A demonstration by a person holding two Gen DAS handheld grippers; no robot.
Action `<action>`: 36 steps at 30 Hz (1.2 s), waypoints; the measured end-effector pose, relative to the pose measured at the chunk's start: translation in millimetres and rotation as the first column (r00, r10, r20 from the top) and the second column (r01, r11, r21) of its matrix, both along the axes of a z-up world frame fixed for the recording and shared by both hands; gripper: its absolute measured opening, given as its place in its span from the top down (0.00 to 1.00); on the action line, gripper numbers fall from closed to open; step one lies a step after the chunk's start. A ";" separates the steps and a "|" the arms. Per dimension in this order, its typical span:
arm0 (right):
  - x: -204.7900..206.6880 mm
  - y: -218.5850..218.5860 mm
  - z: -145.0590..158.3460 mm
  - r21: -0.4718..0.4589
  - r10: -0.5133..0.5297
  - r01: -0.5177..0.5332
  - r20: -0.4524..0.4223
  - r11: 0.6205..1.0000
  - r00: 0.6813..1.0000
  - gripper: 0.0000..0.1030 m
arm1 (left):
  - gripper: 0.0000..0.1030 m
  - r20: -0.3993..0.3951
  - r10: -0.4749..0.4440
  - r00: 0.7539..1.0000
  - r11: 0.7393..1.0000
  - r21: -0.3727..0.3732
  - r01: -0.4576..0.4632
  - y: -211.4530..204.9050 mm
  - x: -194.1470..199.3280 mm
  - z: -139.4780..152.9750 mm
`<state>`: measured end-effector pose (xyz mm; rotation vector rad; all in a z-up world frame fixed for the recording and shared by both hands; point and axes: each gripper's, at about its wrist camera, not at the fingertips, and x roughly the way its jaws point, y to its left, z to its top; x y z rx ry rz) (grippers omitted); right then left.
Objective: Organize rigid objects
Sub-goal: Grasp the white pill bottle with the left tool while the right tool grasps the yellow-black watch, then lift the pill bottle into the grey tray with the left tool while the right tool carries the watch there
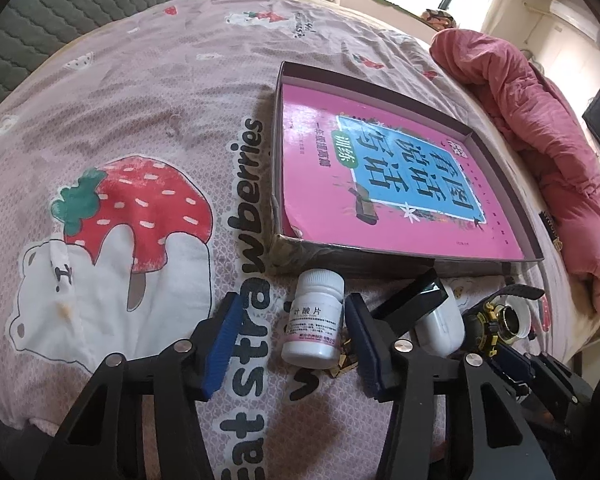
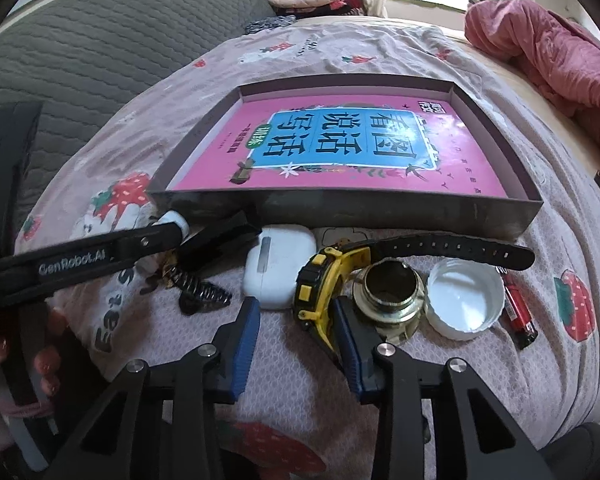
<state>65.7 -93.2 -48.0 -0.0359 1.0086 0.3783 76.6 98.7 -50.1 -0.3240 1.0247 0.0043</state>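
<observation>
Left claw (image 1: 290, 338) tilted down, unclenched astride pill bottle (image 1: 316, 320), right claw (image 2: 296, 334) unclenched astride watch (image 2: 320, 288)

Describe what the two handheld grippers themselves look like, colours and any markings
Both the left gripper and the right gripper have black angular plastic frames with silver round rivets and two fingers faced with ribbed blue pads. Seen from the right wrist, the left gripper's black body carries white "GenRobot.AI" lettering.
</observation>
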 end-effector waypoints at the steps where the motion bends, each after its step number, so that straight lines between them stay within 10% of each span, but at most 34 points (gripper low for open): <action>1: 2.6 -0.9 -1.1 0.005 -0.010 0.010 -0.003 1.000 1.000 0.66 | 0.49 0.001 -0.001 1.000 1.000 -0.003 0.001 0.7 0.5 -0.2; 19: 9.8 -13.0 -0.4 0.065 -0.038 0.038 -0.005 0.997 0.999 0.80 | 0.73 0.005 -0.046 0.999 0.997 0.059 0.046 -8.7 4.3 -6.8; 36: -16.3 -16.1 33.8 0.104 0.050 -0.060 0.097 0.993 0.994 0.82 | 0.74 0.096 -0.092 0.991 0.996 0.019 0.091 -17.3 -13.7 13.5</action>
